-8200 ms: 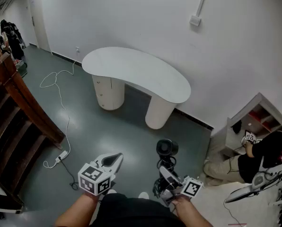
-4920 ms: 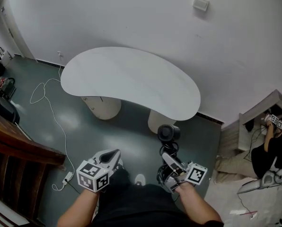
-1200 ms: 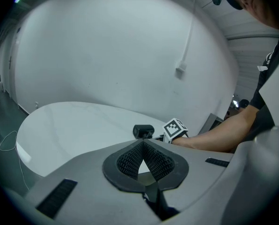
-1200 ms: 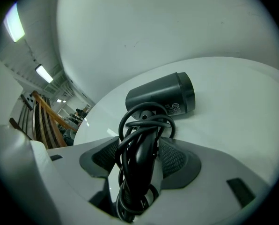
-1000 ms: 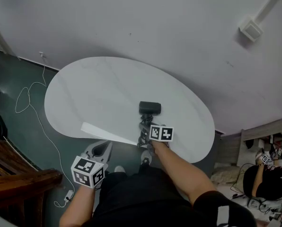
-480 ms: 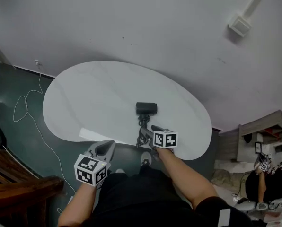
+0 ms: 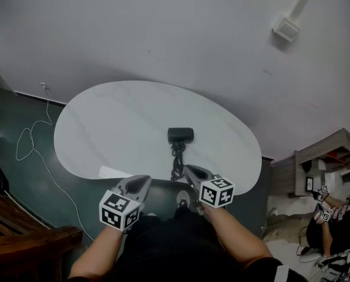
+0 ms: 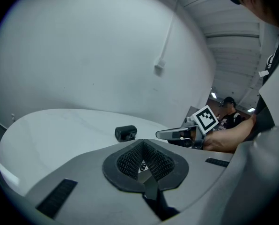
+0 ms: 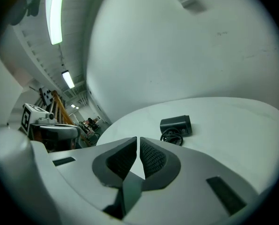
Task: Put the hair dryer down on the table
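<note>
The black hair dryer (image 7: 180, 135) lies on its side on the white kidney-shaped table (image 7: 104, 128), its coiled cord (image 7: 177, 157) trailing toward the near edge. It also shows in the left gripper view (image 8: 125, 133) and the right gripper view (image 9: 176, 124). My right gripper (image 7: 189, 172) hangs over the near table edge, clear of the dryer. Its jaws have just been closing with nothing between them and now stand shut (image 9: 138, 158). My left gripper (image 7: 141, 184) is shut and empty beside it, below the table edge (image 8: 143, 161).
A white wall runs behind the table, with a junction box (image 7: 287, 28) high on the right. A white cable (image 7: 31, 137) lies on the dark floor at left, near wooden furniture (image 7: 22, 239). A shelf unit (image 7: 316, 157) and a seated person (image 7: 333, 216) are at right.
The right gripper has let go of the hair dryer, drawn back off the table toward me and shut its jaws. The dryer stays lying on the table. The left gripper has shifted slightly right.
</note>
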Available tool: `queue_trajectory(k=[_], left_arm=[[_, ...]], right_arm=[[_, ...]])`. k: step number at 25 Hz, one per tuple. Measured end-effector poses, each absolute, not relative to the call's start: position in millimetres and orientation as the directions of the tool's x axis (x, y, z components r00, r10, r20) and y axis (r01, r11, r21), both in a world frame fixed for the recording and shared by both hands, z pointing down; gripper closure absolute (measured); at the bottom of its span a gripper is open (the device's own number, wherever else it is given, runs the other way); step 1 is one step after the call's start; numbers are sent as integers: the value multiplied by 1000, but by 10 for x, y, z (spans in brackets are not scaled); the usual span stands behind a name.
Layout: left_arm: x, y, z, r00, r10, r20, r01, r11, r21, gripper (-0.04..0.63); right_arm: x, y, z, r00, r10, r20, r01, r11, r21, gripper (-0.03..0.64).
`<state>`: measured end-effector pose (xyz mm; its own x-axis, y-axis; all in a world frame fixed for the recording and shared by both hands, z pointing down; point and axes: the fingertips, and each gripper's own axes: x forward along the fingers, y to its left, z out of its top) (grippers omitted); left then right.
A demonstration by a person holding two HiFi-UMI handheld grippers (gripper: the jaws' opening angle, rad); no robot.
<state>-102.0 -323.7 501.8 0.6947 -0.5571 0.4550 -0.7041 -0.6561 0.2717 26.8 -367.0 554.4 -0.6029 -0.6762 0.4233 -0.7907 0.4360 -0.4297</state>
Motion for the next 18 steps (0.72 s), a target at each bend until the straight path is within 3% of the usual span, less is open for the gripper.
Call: queue_trajectory(k=[5,18], left_arm=[[-932,-3194,4969,713,-543,443,-684,-679,269,584],[-702,-3160,4921,729,-521,445,-658,-711,247,584]], right_arm=[[339,-3395,5209,-616,-708,346,-770,446,-457,607],[604,-3033,5058,-582,-738,340,-809,483,-335,609]])
